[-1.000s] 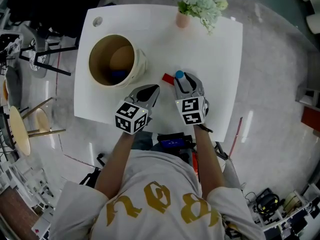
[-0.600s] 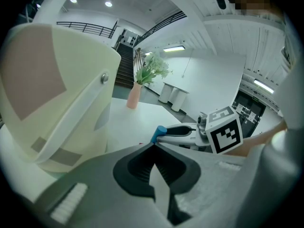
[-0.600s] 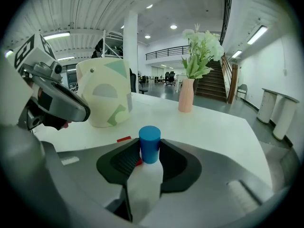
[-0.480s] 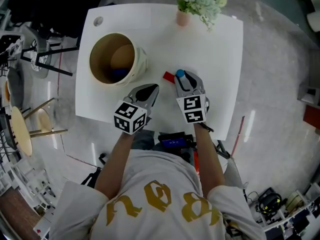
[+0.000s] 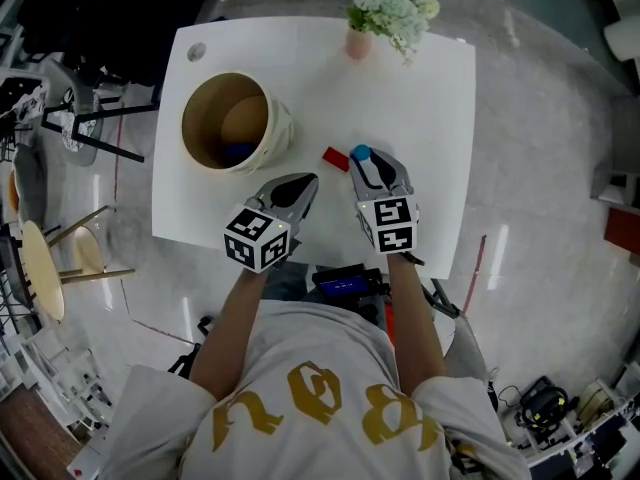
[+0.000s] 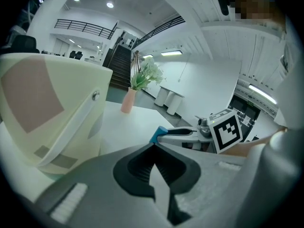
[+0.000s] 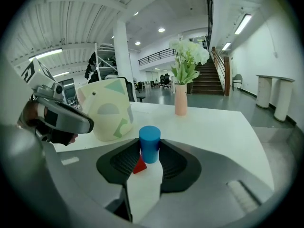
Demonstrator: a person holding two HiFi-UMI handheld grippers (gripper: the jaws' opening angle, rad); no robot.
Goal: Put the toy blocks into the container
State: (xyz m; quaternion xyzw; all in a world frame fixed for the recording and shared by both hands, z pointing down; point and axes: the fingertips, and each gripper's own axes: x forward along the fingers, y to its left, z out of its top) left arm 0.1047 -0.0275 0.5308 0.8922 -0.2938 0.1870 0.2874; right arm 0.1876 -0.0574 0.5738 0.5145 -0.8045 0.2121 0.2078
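Note:
A blue cylinder block stands upright between the jaws of my right gripper, which is shut on it just above the white table. In the right gripper view the blue cylinder fills the gap of my right gripper, with a red block on the table behind it. That red block lies just left of the cylinder. The round cream container stands at the back left with a blue block inside. My left gripper is shut and empty, right of the container.
A pink vase with white flowers stands at the table's far edge, and the vase shows beyond the container. Stools and a chair stand on the floor to the left. The table's near edge runs under both grippers.
Only the head view has shifted a little. Both grippers, the blocks and the container keep their places on the table.

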